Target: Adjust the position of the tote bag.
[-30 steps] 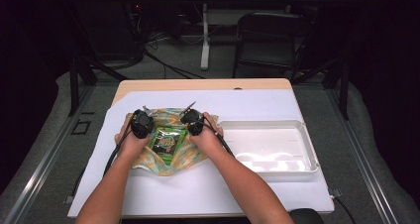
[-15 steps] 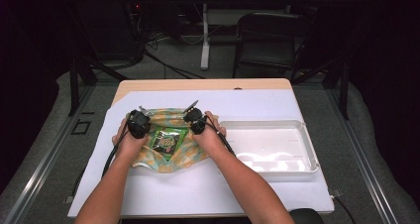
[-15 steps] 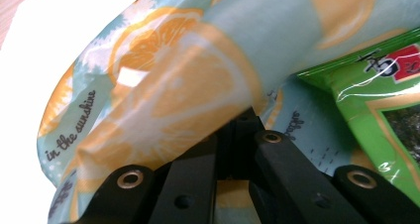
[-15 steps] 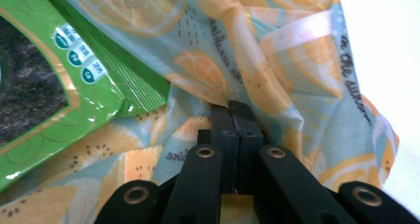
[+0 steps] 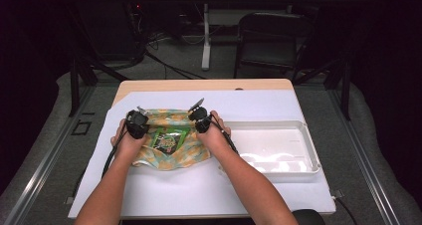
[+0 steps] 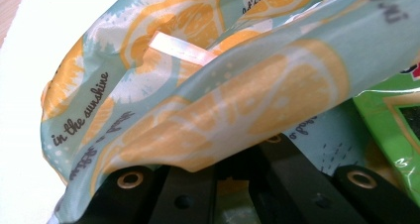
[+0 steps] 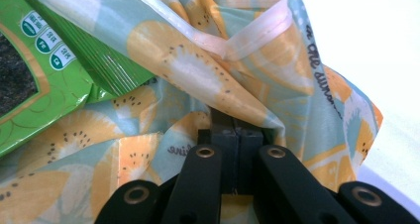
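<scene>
On tabletop, both hand-held grippers clamped on bag rim (nine, three o'clock): pull apart evenly, keeping green packet centred.

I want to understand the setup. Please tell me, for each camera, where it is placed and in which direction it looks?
High view: above the person's side, facing forward and down on the table; both forearms, left gripper, right gripper.
Left gripper view: rides that gripper, facing the citrus-print bag; own jaws pinching it.
Right gripper view: the same, own jaws shut on the bag.
Shared: the bag and green packet.
</scene>
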`<state>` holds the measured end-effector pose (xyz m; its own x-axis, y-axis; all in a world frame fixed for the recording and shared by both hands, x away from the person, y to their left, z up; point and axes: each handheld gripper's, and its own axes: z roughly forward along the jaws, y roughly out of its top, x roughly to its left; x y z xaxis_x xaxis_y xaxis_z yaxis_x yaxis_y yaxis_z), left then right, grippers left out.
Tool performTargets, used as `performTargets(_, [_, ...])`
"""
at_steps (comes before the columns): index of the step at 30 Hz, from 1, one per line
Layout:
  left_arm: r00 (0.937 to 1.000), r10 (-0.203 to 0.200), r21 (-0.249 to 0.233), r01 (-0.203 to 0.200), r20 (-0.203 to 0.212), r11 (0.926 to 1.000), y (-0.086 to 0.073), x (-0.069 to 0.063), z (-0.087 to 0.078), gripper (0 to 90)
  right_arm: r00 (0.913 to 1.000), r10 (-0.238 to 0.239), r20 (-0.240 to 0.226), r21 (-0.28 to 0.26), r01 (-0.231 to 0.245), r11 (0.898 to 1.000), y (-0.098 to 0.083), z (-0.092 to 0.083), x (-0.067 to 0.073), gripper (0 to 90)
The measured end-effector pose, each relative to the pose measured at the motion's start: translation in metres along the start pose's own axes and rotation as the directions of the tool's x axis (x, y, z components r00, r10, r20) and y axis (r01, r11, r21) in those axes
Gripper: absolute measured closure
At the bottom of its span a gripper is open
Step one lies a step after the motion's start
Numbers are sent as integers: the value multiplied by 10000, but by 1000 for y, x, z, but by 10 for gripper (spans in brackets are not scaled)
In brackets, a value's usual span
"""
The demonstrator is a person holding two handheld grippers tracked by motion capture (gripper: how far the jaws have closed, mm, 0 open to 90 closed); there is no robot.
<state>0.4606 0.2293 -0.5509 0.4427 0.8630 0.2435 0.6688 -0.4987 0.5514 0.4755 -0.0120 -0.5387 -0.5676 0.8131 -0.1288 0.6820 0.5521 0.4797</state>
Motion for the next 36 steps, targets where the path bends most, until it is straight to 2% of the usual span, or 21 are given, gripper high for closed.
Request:
performTargets(2, [10000,-20,5,20,22,10000,0,1,0,900,9998,171,-55,-96,-171,9998,0,1,0,900])
performTargets(6, [9999,-161,17,161,-45,9999,0,2,0,900,9999,166,-44,-69,-166,9998,-1,1,-1,900])
performTargets(8, [9996,-271,25,271,-71,9996,0,2,0,900,10000,34,-52,121,-33,9999,0,-1,-2,900])
performTargets(9, [9995,-292,45,292,-109,9996,-1,2,0,900,9998,163,-83,-43,-163,9999,-1,0,-2,900])
performTargets(13, [9990,-364,121,367,-270,9993,0,2,0,900,9998,189,-94,-62,-189,9998,-1,0,-2,900])
performTargets(14, [9986,-451,135,455,-275,9989,-1,3,0,900,10000,67,-64,69,-66,10000,0,-1,-2,900])
performTargets(18, [9986,-482,98,484,-227,9988,-1,3,0,900,10000,8,-47,105,-8,9999,0,-1,-2,900])
performTargets(19, [9986,-471,95,473,-220,9988,-1,4,0,900,9998,182,-66,-123,-183,9998,-1,1,-1,900])
performTargets(21, [9986,-480,100,482,-209,9988,-1,4,0,900,9999,137,-31,-63,-137,9999,-1,0,-1,900])
performTargets(22, [9988,-460,107,462,-192,9989,-1,4,0,900,9997,264,2,-236,-264,9994,-2,2,1,900])
performTargets(25, [9986,-516,143,517,-76,9986,-1,4,-1,900,10000,10,57,-19,-10,10000,-1,0,0,900])
performTargets(26, [9986,-530,136,531,-34,9985,-1,4,-2,900,10000,68,15,-83,-68,9999,-1,1,0,900])
performTargets(27, [9987,-514,134,514,-2,9986,-1,4,-2,900,10000,-88,-1,137,88,9999,0,0,-1,900])
performTargets(28, [9988,-484,120,483,29,9988,-1,5,-2,900,9999,157,-36,-151,-157,9998,-1,1,0,900])
performTargets(31, [9987,-508,137,507,88,9986,-2,5,-2,900,9999,39,-103,67,-39,10000,0,0,-3,900])
performTargets(32, [9986,-513,145,511,112,9986,-1,5,-2,899,9998,125,-124,-22,-126,9999,-1,0,-3,900])
performTargets(33, [9986,-511,133,509,164,9986,-1,5,-2,894,9999,40,-99,69,-39,10000,0,0,-3,900])
performTargets(34, [9984,-523,63,522,235,9986,-1,5,-3,880,9998,182,-114,-95,-183,9998,-1,1,-2,900])
performTargets(36, [9984,-457,0,457,325,9990,-1,3,-5,847,9998,173,-97,-84,-174,9998,-1,1,-1,900])
